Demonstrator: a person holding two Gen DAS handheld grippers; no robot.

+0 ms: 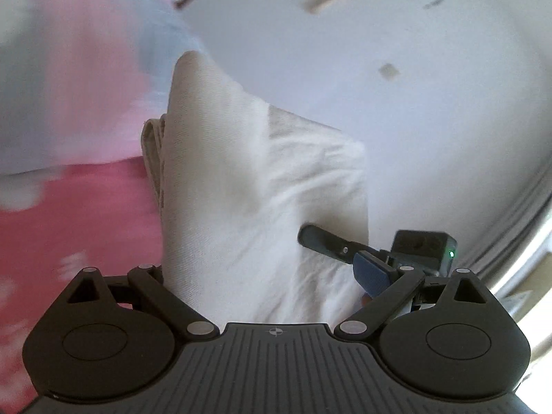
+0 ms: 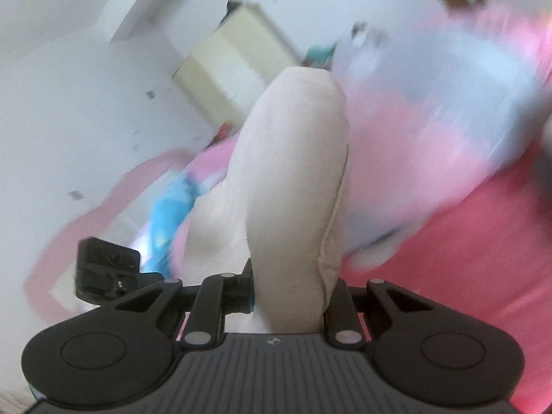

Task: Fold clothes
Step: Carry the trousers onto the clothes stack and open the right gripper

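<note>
Fingers of the right gripper stand close together with the cream-white soft cotton garment pinched between them, so it seems clamped on a doubled fold of the cloth that rises toward 12 o'clock in the right wrist view. Fingers of the left gripper are mostly hidden by the same garment, which comes up through the gap; the linkage arms stand wider apart here, and I cannot tell surely if the jaws press the cloth or only surround it. In the left wrist view the right gripper shows at 4 o'clock, its dark finger lying on the cloth edge. The garment hangs lifted between both tools, above a pink bed cover with pale flower pattern at 3 o'clock; a pale yellow cabinet stands at 11 o'clock by the white wall. I judge the cloth light, limp and a little thick at the stitched hem, not slippery and not fragile. It will sag wherever it is not held, so the best hold is on corners or along the hem, where the layers are doubled and give the pads more to bite
</note>
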